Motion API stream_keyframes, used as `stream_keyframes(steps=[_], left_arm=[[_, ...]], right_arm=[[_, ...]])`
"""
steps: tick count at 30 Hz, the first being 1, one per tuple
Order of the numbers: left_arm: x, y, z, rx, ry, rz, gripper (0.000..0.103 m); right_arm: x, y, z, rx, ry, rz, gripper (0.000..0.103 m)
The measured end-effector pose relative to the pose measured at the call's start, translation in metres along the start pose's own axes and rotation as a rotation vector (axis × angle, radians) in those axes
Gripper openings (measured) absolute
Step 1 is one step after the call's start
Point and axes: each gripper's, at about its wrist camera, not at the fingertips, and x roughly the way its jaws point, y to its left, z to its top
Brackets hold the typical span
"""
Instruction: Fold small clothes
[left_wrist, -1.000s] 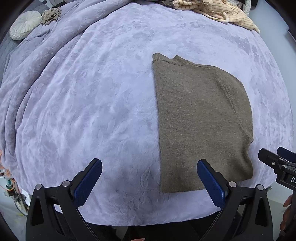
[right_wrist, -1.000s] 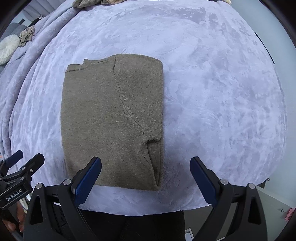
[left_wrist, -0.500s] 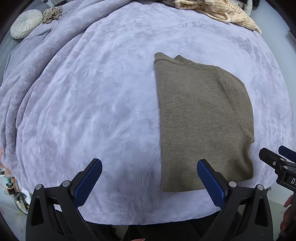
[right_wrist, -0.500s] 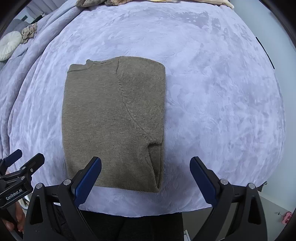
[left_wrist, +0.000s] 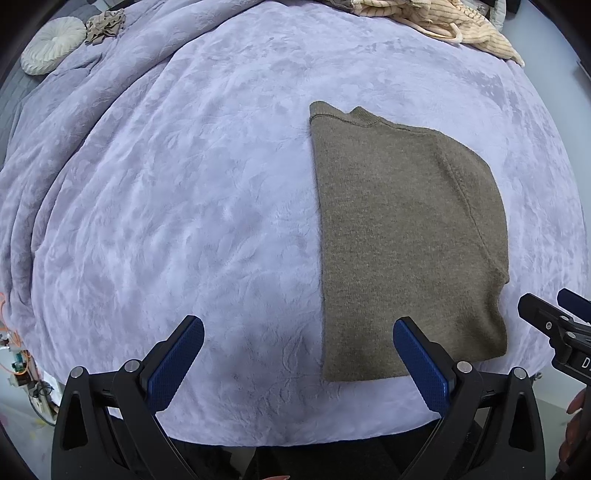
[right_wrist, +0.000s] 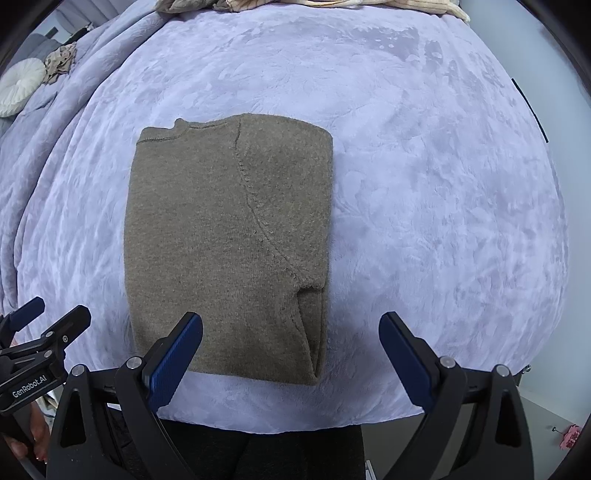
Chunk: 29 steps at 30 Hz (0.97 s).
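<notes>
Olive-brown knit sweater (right_wrist: 225, 243) lies flat on the lavender plush blanket (right_wrist: 424, 206), already folded lengthwise into a tall rectangle w/ collar at the far end, sleeve tucked along its right side, hem at the near edge of the bed. Looks like the side folds are done & the hem-to-collar fold is what's left, judging by shape. Right gripper (right_wrist: 290, 338) hovers over the near hem, jaws spread wide, nothing between them; left gripper (left_wrist: 297, 343) same, spread & empty, its right finger above the sweater's near-left corner, the rest of it over bare blanket. Neither seems to touch fabric. Risks: knit is thick & layered, so a pinch at the hem could catch only the top layer, & the tucked sleeve would slide out when lifted. Uneven grabs (one corner higher than the other) would skew the fold. Plush blanket may snag in the jaws w/ the hem, since it's soft & puckers. Farther out: a pile of striped beige clothes (left_wrist: 443, 18) at the far edge, a round white cushion (left_wrist: 53, 44) far left.
</notes>
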Motion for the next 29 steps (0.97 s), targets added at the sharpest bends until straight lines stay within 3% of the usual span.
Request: stream_keyframes(steps=[29], left_arm=[[-0.0023, -0.0005, 0.0006, 0.004, -0.020, 0.002, 0.103]], right_arm=[[0.0038, 0.0026, 0.0009, -0.011, 0.011, 0.002, 0.097]])
